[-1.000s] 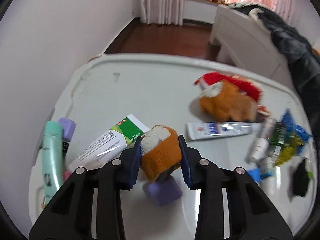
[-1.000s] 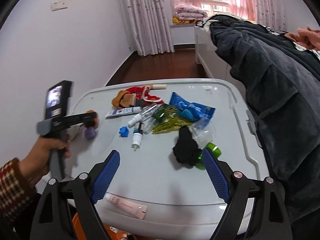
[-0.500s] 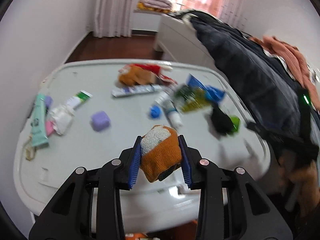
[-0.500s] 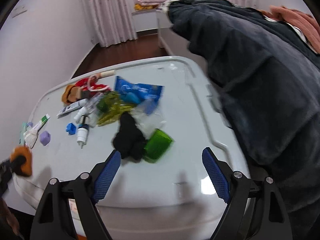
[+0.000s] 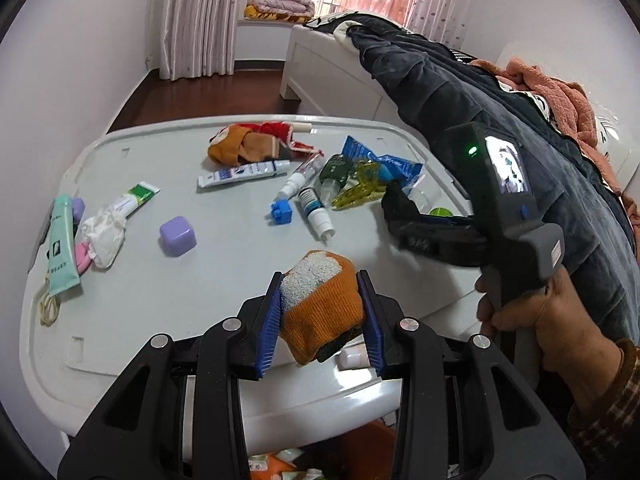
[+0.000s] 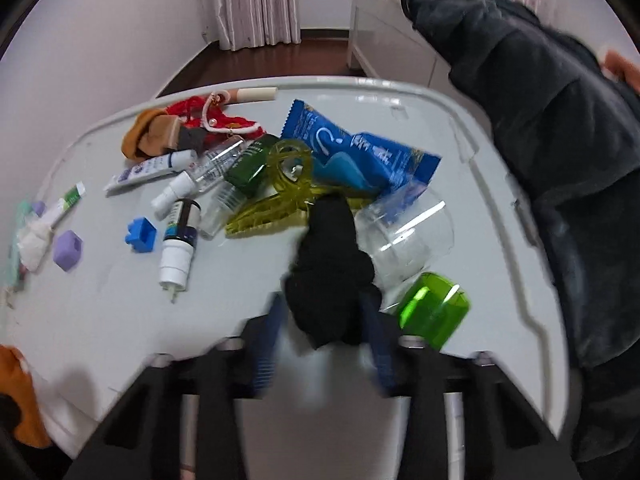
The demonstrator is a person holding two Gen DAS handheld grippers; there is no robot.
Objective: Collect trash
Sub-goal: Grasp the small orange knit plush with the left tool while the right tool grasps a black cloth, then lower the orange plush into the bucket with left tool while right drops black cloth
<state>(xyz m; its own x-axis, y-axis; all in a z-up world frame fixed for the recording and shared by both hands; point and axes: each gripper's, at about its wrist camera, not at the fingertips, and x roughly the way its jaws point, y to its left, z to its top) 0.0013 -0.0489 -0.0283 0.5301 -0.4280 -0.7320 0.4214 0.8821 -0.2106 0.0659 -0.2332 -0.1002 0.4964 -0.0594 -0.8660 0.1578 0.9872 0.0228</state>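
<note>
Left wrist view: left tool [image 5: 321, 314] squeezes an orange sock [image 5: 324, 308] over the worktop's [image 5: 224, 272] near edge, likely to drop it. Right tool [image 6: 326, 336] sits around a black sock [image 6: 328, 276], blurry, grip unclear.

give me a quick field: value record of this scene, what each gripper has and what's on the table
left gripper: shut on orange sock, held above the near table edge
right gripper: fingers either side of black sock; blurred, grip unclear
table: white, cluttered
left part of table: purple cube, crumpled tissue, mint tube
middle: blue block, white tube, small bottles
right part: blue wrapper, yellow clip, green cup
below table edge: orange bin, partly hidden
</note>
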